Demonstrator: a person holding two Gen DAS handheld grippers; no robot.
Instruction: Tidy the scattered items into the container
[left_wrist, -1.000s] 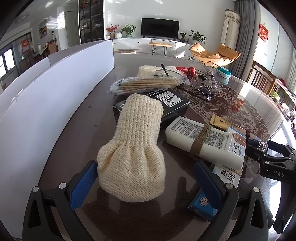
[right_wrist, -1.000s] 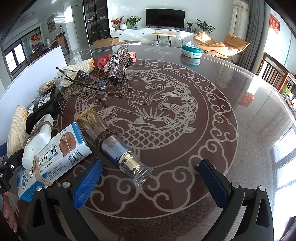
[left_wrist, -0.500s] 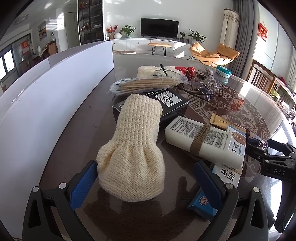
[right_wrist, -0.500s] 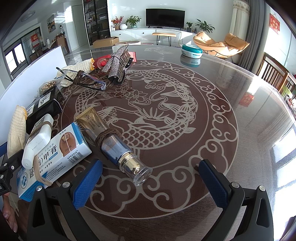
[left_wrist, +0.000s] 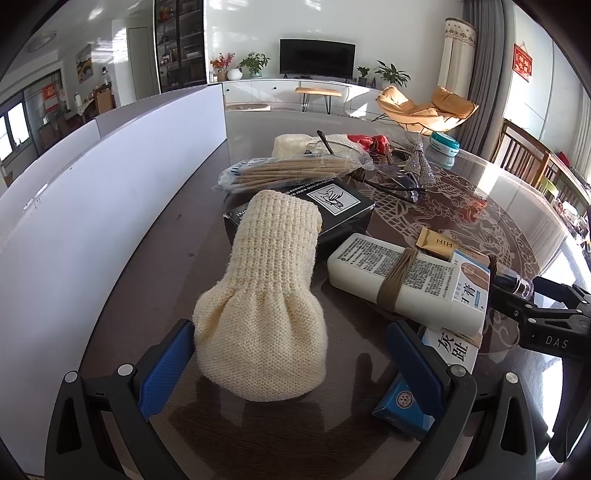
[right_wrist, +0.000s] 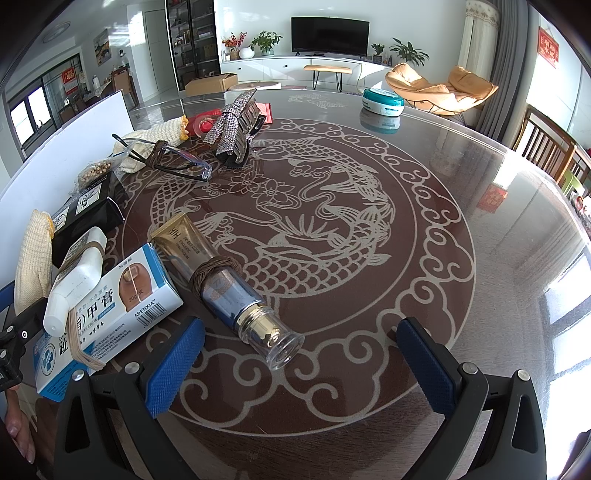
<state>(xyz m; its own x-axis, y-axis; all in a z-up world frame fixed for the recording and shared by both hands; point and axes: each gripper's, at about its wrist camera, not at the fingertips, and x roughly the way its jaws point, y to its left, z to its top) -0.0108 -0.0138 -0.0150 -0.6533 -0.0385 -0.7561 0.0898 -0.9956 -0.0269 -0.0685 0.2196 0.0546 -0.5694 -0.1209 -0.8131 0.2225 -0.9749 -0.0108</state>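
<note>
nothing has moved since the earlier frames; both stay still. left hand-held gripper (left_wrist: 291, 365) is released, its pads on either side of the cream knitted sock (left_wrist: 266, 299) lying on the table (left_wrist: 155, 266) beside the white container wall (left_wrist: 92, 206). next it must close on the soft, ribbed sock. right hand-held gripper (right_wrist: 299, 358) is released too, before the tube (right_wrist: 225, 280).

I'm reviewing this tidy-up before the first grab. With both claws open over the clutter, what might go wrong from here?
1. The tube lies on its side on smooth glass between the right claw fingers; a nudge may roll it away.
2. The white bottle rests atop the box, so lifting either could tip the other.
3. The knitted mitt leans on the black box; the left claw may drag it along.
</note>
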